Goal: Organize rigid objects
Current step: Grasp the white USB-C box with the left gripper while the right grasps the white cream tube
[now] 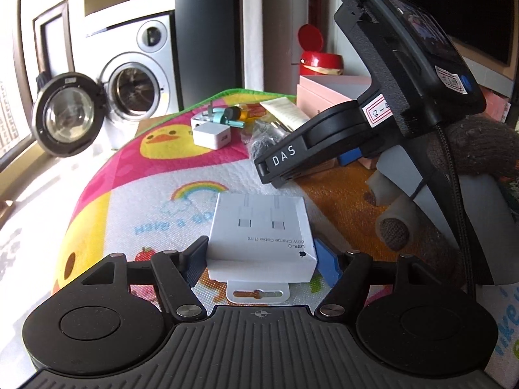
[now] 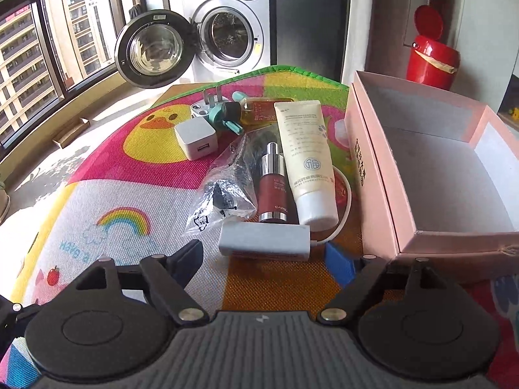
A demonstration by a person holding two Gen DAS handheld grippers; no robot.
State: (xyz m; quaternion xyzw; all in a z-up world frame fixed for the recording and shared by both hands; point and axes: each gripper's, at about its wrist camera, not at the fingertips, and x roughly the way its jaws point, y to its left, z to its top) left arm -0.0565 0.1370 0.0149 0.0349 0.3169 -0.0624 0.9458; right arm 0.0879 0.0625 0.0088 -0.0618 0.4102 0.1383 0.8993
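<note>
Between the fingers of the left gripper [image 1: 261,259]: white cable box [image 1: 259,230], flat rectangular carton, two USB-C plugs drawn on top, "USB-C 60W Charge Cable (1 m)" print plus Apple logo, white hang tab [image 1: 258,291] at the near end. Left finger touches the box's left edge, blue pad of the right finger sits against its right edge, so the claw is pinching the box. Long axis runs straight away from the camera, tab end toward the wrist, text reads upside down from here. Can't tell if the box is lifted or resting on the play mat [image 1: 136,181].

Right gripper [image 2: 271,257] is spread wide, nothing between the fingers. A grey-white power bank [image 2: 264,238] lies crosswise just ahead of the tips with a white cable off its right end; not touching as far as I can see.

Right wrist view only:
- pink box [image 2: 373,175], open, directly right of the pile
- cream tube [image 2: 308,159], cap toward the camera, long axis away
- dark red serum bottle [image 2: 271,191] just left of the tube, parallel
- clear plastic bag [image 2: 223,188] with black parts inside
- white USB charger [image 2: 196,141], amber bottle [image 2: 259,111] further back

Left wrist view only: the cable box, and the right gripper's body from outside [image 1: 382,103], labelled "DAS", tilted down over the mat. Washing machine [image 2: 227,32], door open, in both.
</note>
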